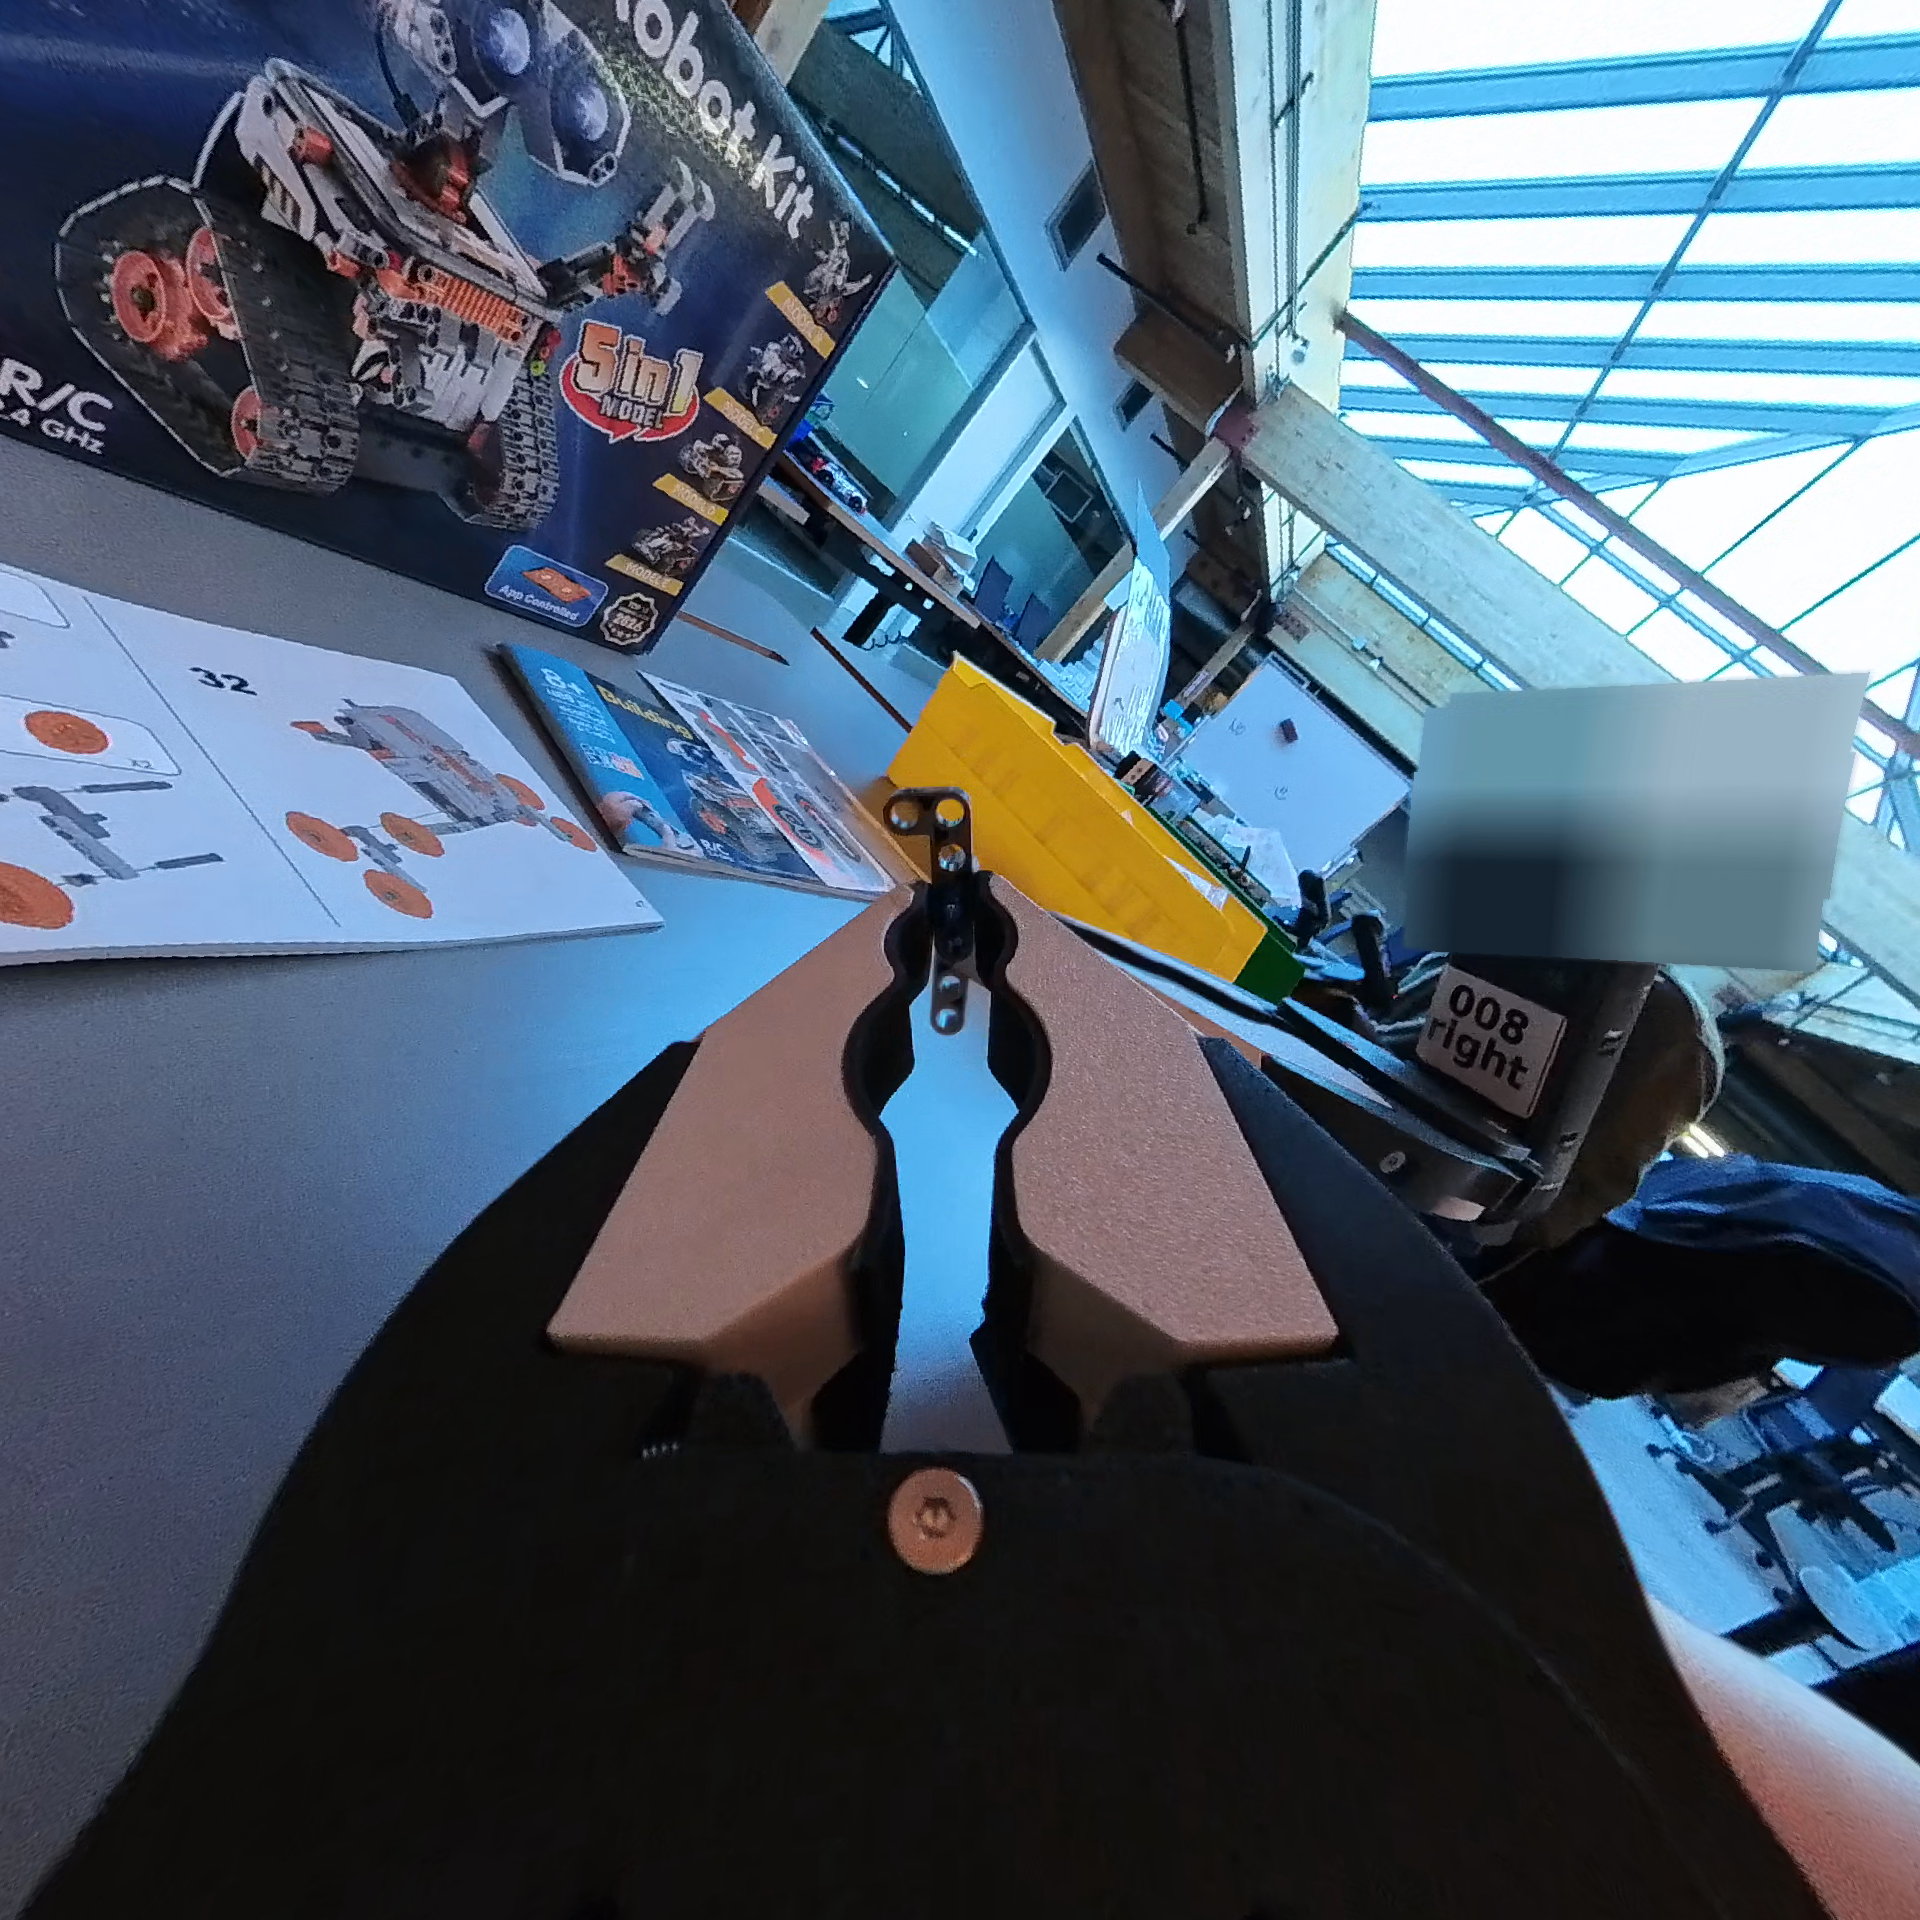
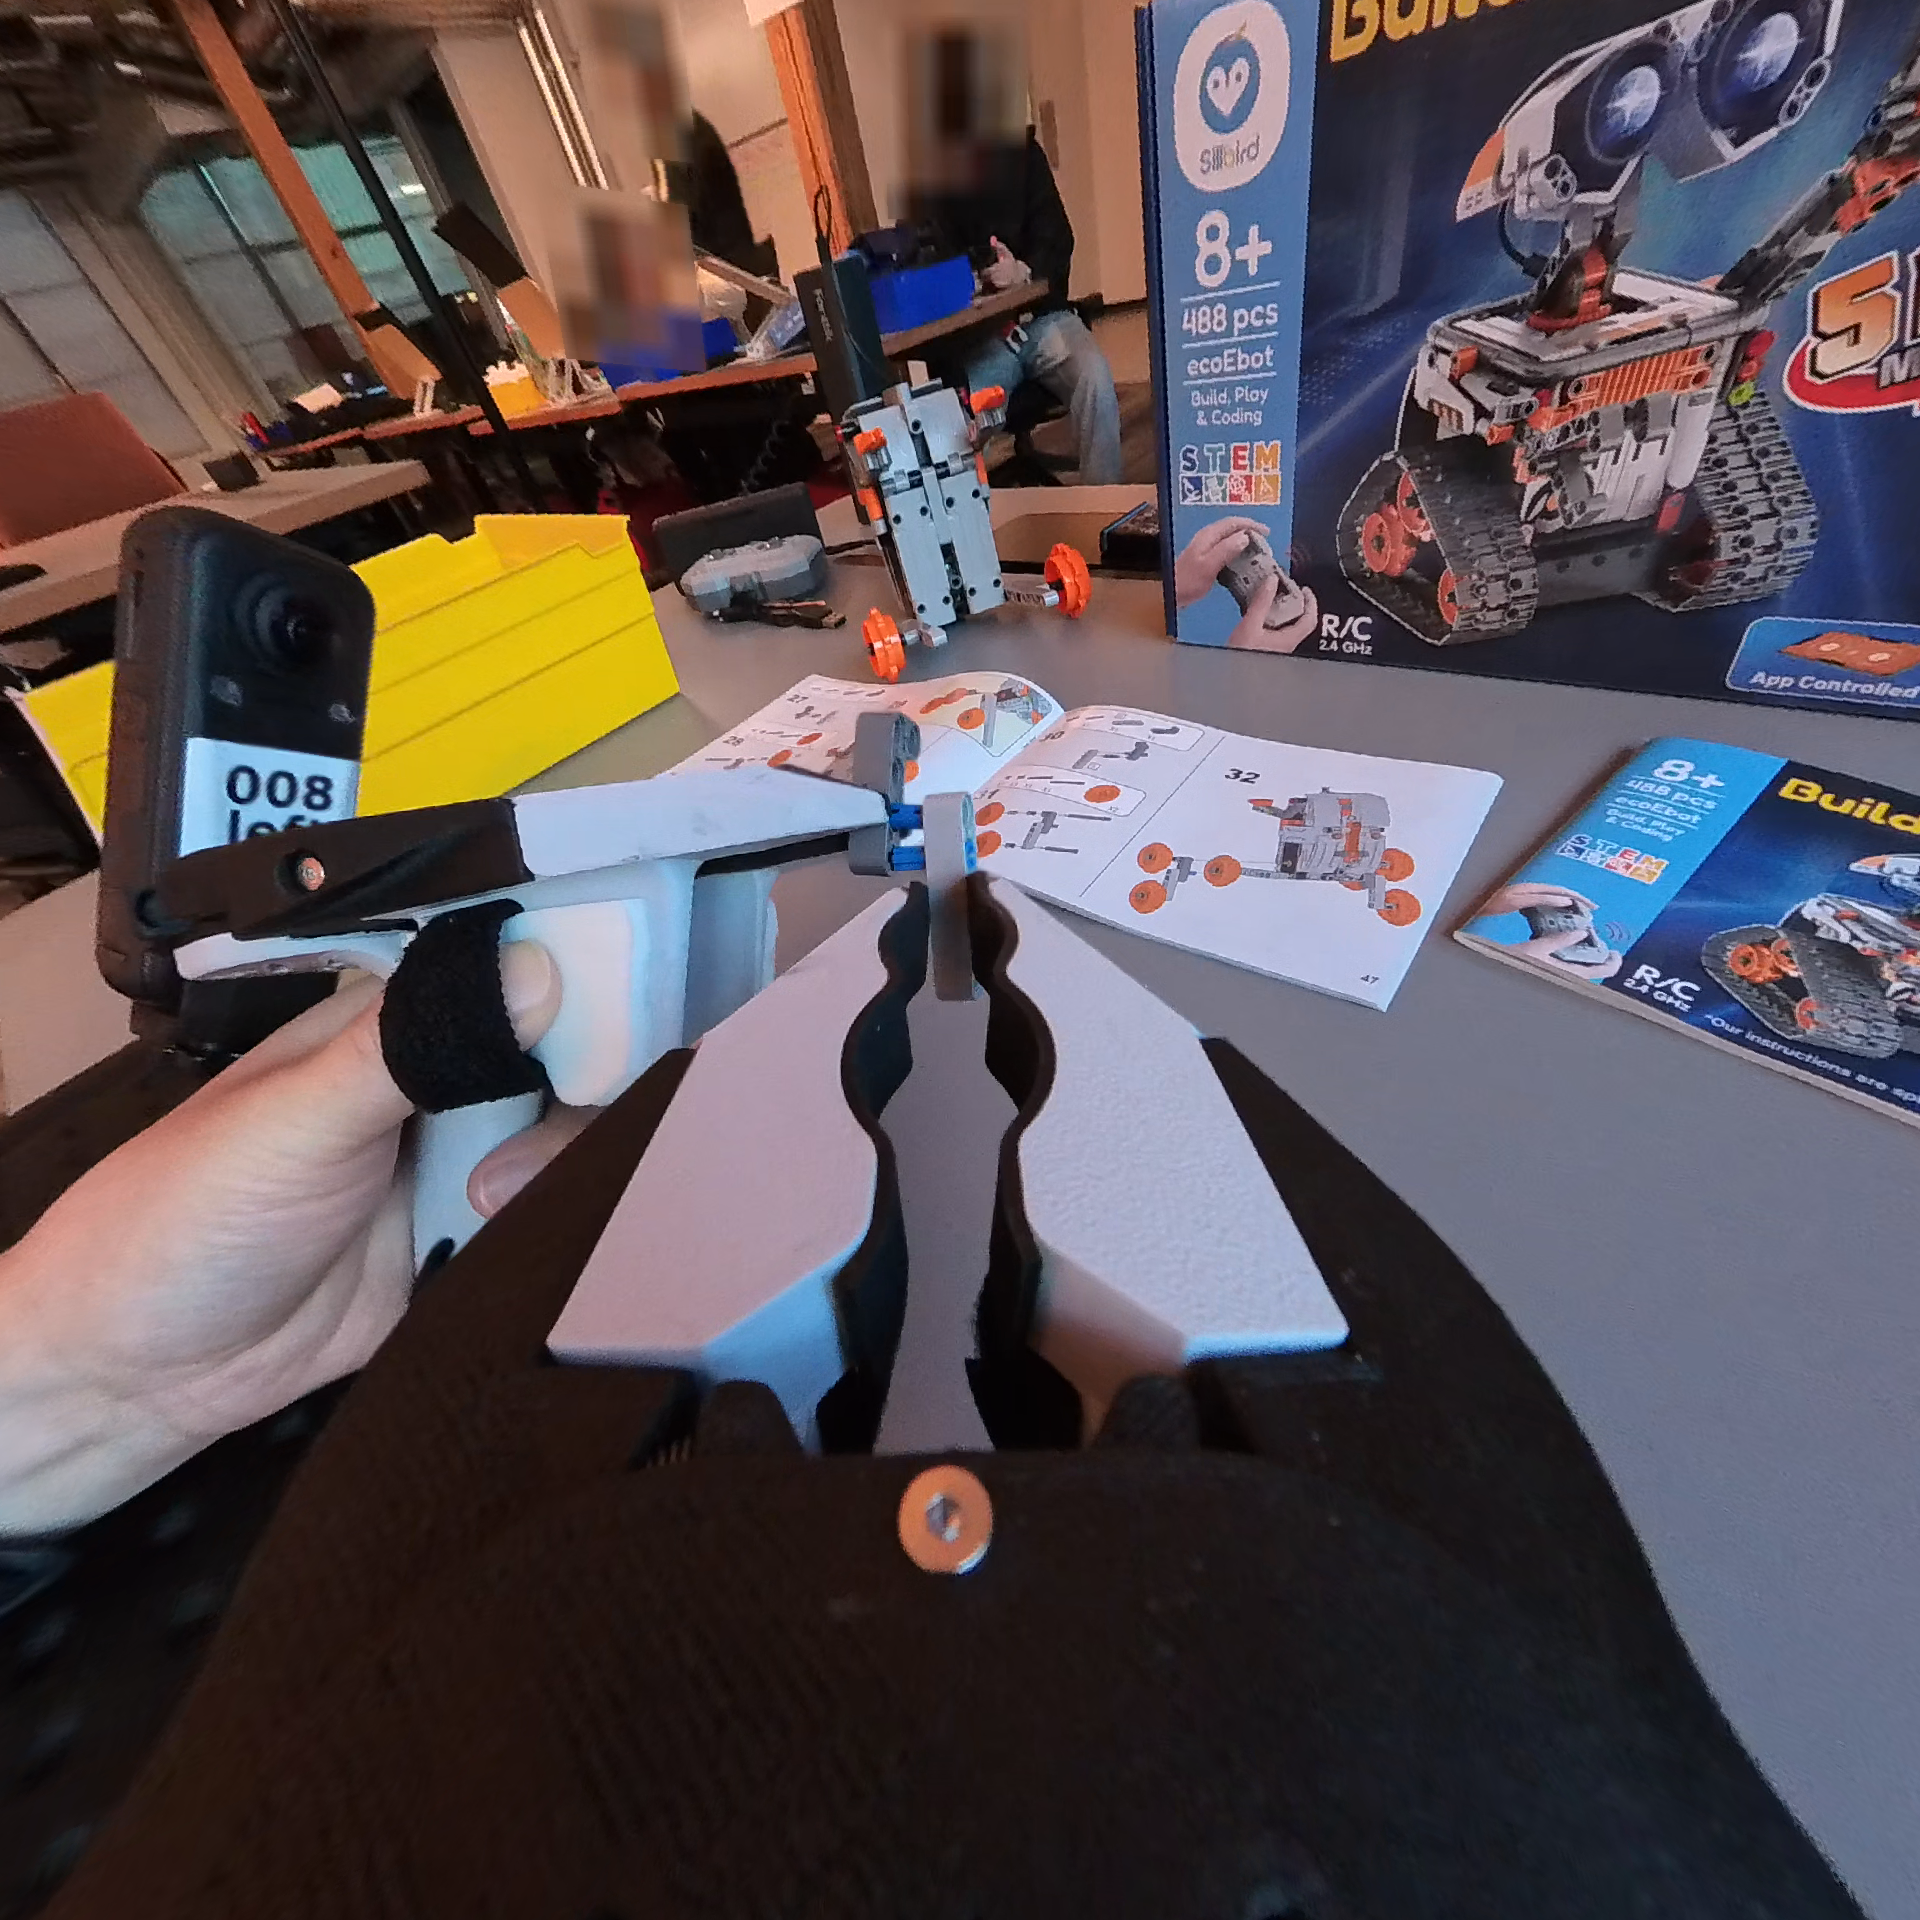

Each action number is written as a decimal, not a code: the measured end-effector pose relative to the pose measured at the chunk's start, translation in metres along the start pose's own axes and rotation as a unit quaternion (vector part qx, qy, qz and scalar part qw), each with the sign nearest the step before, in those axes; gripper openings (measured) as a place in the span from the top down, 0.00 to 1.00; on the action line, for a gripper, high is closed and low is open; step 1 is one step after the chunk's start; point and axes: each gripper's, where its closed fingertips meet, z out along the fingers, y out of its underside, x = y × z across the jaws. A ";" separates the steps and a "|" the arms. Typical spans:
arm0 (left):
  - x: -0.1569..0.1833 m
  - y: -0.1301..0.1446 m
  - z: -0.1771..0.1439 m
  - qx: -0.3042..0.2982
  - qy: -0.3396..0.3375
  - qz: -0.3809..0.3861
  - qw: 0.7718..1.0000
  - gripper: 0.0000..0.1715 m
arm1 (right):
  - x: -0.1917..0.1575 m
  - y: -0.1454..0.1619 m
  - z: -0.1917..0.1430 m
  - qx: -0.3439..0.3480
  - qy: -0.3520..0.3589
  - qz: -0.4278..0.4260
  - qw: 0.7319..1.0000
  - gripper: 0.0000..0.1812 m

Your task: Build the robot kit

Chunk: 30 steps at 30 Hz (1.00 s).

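Left gripper (image 1: 948, 904) clamped on a grey beam (image 1: 943, 894), lower part hidden between fingers, long axis along them. Right gripper (image 2: 948, 914) pinching another grey beam (image 2: 951, 894) upright, joined by blue pins (image 2: 906, 831), above the table (image 2: 1558, 1195) beside the open booklet (image 2: 1247, 831).

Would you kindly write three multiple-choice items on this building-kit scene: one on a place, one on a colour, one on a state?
1. Where does the open instruction booklet lie?
A. on the grey table
B. inside the yellow bin
C. on top of the kit box

2. What colour are the wheels of the part-built model?
A. green
B. orange
C. white

3. How is the right gripper?
A. wide open, empty
B. out of view
C. shut on a grey beam

Answers: 1 A, its pages rest flat on the tabletop. 2 B, the wheels at the model's base are orange. 3 C, the beam sits pinched between the fingertips.
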 end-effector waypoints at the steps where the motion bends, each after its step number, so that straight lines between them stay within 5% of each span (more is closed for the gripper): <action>1: 0.000 0.000 0.000 0.001 0.004 -0.005 1.000 0.97 | 0.000 0.000 0.000 0.003 -0.001 0.001 1.000 0.96; 30: -0.005 0.012 0.007 -0.036 -0.028 0.048 0.998 0.98 | 0.009 0.013 0.001 -0.025 0.017 0.015 0.999 0.97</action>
